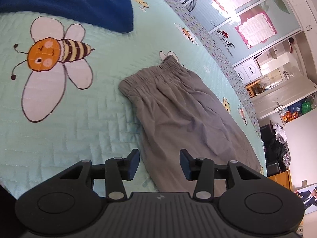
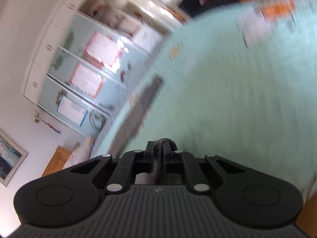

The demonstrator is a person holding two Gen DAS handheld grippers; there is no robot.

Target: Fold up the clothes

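Grey trousers (image 1: 178, 109) lie flat on the bed (image 1: 69, 119).
My left gripper (image 1: 159, 165) hovers spread, empty; my right gripper (image 2: 158, 148) pinches dark cloth. Soft, limp fabric: take hems or waistband.

R-wrist view motion-blurred; trousers (image 1: 178, 109) cut off.

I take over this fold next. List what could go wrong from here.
1. The right gripper is shut on a thin pinch of grey fabric; a pull could slip it free.
2. The left gripper hangs open above the grey trousers, so a one-sided lift may drag and crease them.
3. The blue garment lies close by on the bedspread.
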